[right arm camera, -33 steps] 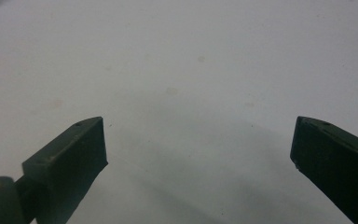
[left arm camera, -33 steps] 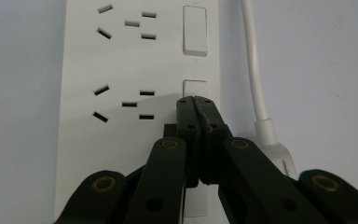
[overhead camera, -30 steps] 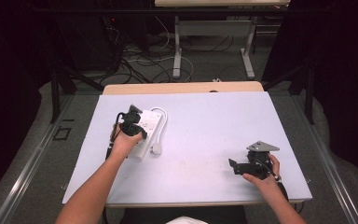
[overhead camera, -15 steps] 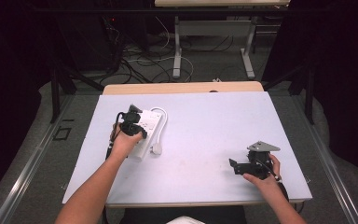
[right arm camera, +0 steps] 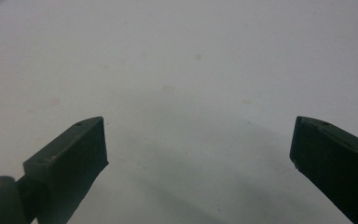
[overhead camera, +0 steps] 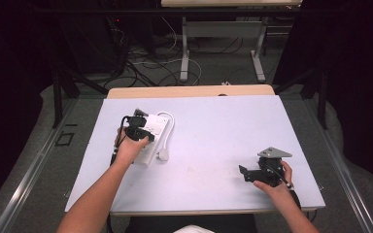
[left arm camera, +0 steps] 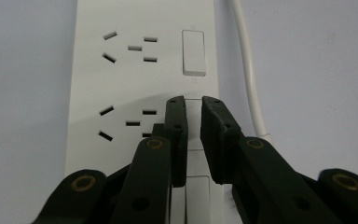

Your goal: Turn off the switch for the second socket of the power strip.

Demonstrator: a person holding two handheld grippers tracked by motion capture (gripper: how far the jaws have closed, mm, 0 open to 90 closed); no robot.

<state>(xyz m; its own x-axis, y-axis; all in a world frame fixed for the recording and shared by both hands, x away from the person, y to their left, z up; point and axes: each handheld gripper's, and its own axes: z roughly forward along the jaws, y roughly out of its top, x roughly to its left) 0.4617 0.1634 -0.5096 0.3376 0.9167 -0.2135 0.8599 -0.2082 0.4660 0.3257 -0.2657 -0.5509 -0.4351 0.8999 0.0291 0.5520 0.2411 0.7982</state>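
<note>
A white power strip [overhead camera: 151, 132] lies at the left of the pale table [overhead camera: 213, 136], its cable [overhead camera: 169, 122] looping round to a white plug [overhead camera: 164, 155]. My left gripper [overhead camera: 138, 122] points down at the strip. In the left gripper view its jaws [left arm camera: 193, 100] stand a narrow gap apart over a rocker switch [left arm camera: 193, 116] of the strip [left arm camera: 140, 74]. They have just been opening, and nothing is clamped between them. My right gripper [overhead camera: 243, 173] rests near the front right of the table, its jaws [right arm camera: 198, 140] wide open over bare surface.
A second rocker switch [left arm camera: 194, 51] and socket slots sit farther along the strip. A wooden table edge [overhead camera: 189, 91] adjoins the far side. Beyond it, loose cables [overhead camera: 145, 63] and desk legs [overhead camera: 184, 48] stand on the floor.
</note>
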